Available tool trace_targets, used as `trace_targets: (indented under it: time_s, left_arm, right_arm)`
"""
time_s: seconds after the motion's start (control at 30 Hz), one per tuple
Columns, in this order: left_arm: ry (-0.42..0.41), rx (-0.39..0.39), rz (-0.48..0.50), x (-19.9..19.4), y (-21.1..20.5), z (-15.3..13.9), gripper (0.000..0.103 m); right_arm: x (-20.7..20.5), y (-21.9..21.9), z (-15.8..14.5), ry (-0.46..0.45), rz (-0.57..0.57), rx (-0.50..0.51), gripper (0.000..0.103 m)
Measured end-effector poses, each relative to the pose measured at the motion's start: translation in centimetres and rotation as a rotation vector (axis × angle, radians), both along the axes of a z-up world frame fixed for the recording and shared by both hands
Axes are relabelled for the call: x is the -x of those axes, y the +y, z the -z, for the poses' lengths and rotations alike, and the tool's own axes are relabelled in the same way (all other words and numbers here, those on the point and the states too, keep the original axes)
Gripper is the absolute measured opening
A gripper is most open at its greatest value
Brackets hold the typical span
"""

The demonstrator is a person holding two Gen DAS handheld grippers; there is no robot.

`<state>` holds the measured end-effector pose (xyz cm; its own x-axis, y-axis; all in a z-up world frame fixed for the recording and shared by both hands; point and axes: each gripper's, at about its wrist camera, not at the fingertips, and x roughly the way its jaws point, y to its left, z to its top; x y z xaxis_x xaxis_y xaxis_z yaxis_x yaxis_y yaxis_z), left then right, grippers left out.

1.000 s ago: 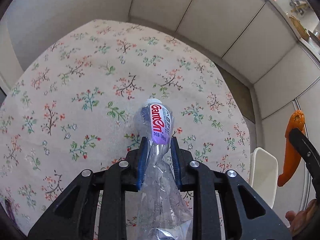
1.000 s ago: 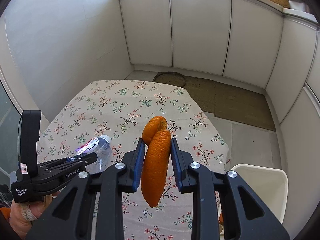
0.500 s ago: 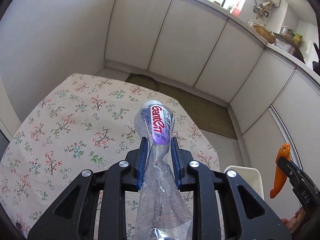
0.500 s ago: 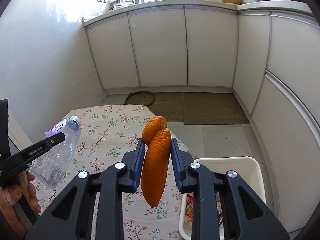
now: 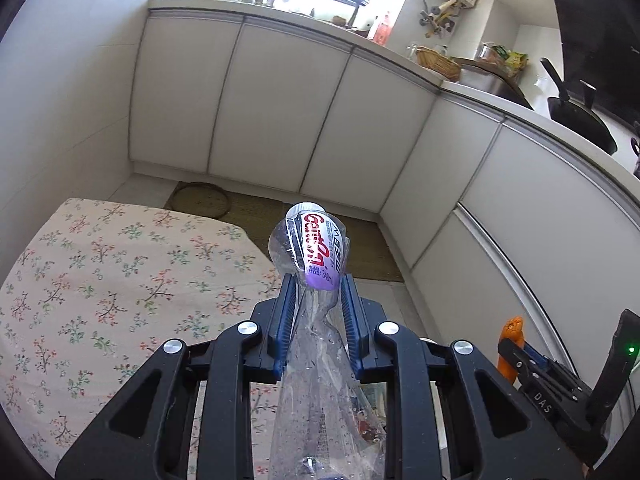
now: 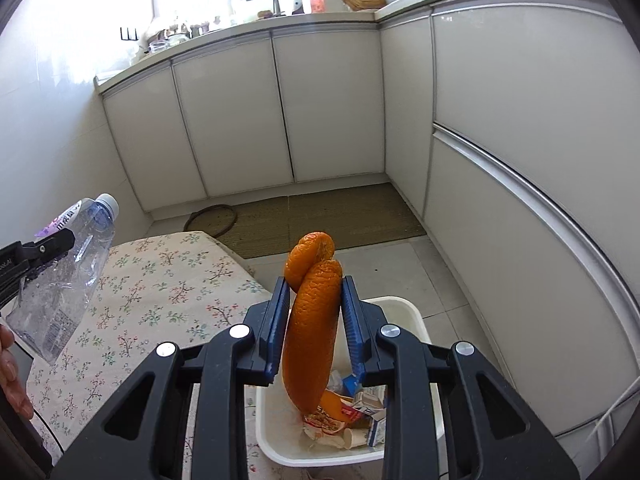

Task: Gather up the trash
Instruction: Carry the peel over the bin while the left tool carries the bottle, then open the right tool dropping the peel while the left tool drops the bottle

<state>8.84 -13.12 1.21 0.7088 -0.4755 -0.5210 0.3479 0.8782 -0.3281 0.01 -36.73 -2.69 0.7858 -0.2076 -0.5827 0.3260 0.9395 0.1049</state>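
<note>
Right tool (image 6: 314,316) clenching peel (image 6: 312,320), left tool (image 5: 316,312) clenching bottle (image 5: 310,300); release only directly above bin (image 6: 412,320).

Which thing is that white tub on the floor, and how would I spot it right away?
Start at the table with the flowered cloth; just past its corner, a white plastic trash bin stands on the tiled floor. It lies under the orange peel pinched in the right gripper. Unlike anything nearby, it holds crumpled cartons, cups and peel scraps.
</note>
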Motion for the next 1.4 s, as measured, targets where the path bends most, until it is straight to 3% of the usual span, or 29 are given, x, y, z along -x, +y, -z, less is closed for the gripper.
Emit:
trace_targets:
  time_s: [0.17, 0.27, 0.4, 0.97, 1.0, 1.07, 1.13, 1.3, 1.4]
  left_arm:
    - [-0.027, -0.017, 0.099, 1.4, -4.7, -0.3, 0.022]
    - [-0.037, -0.039, 0.145, 2.1, -7.2, 0.0, 0.022]
    - [-0.038, -0.061, 0.191, 2.6, -9.5, 0.6, 0.022]
    - [-0.044, -0.15, 0.359, 2.9, -17.6, 5.0, 0.024]
    - [-0.049, -0.159, 0.354, 2.9, -17.6, 5.2, 0.026]
    - [-0.056, -0.174, 0.333, 2.8, -17.5, 5.2, 0.045]
    - [-0.074, -0.166, 0.296, 3.0, -16.8, 4.6, 0.071]
    - [-0.175, -0.188, 0.161, 4.0, -14.4, 2.1, 0.095]
    - [-0.242, -0.187, 0.083, 4.9, -12.7, 0.2, 0.096]
  right_arm:
    - [0.9, -2.7, 1.0, 0.029, 0.029, -0.017, 0.031]
    - [1.3, -3.8, 1.5, 0.04, 0.055, -0.024, 0.048]
    - [2.2, -5.4, 1.1, 0.013, 0.098, -0.018, 0.059]
    - [6.0, -11.5, 1.5, 0.011, 0.387, 0.013, 0.076]
    - [6.1, -11.6, 1.6, 0.01, 0.395, 0.013, 0.077]
    - [6.0, -11.7, 1.4, 0.006, 0.408, 0.021, 0.079]
    - [6.0, -11.4, 1.1, -0.001, 0.416, 0.034, 0.081]
    - [6.3, -10.3, 0.0, -0.034, 0.422, 0.057, 0.086]
    - [6.5, -9.1, -0.7, -0.053, 0.414, 0.064, 0.088]
